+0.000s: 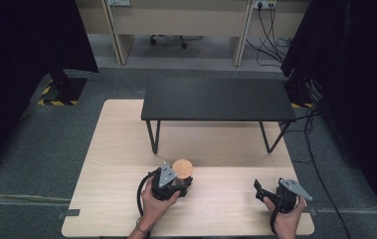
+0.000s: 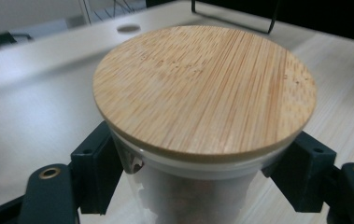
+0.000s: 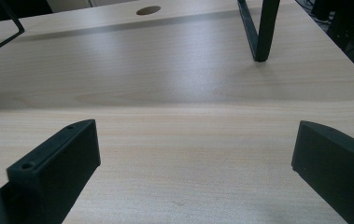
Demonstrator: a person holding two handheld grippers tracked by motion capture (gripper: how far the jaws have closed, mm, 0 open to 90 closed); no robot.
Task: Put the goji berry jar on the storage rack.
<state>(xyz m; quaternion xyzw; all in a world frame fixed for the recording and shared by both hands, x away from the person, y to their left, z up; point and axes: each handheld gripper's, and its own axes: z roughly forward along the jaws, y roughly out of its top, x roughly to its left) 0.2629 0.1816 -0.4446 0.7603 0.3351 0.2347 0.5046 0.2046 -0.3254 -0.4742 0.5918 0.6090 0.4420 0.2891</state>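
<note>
Holding the jar just under its lid, my left tongs keep it steady. My right tongs wait wide beside, holding nothing.

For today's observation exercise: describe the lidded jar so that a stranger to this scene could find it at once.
Start at the light wooden table, then move to its near edge, in front of the black shelf. There the left claw grips a clear jar; its round bamboo lid marks it out.
</note>
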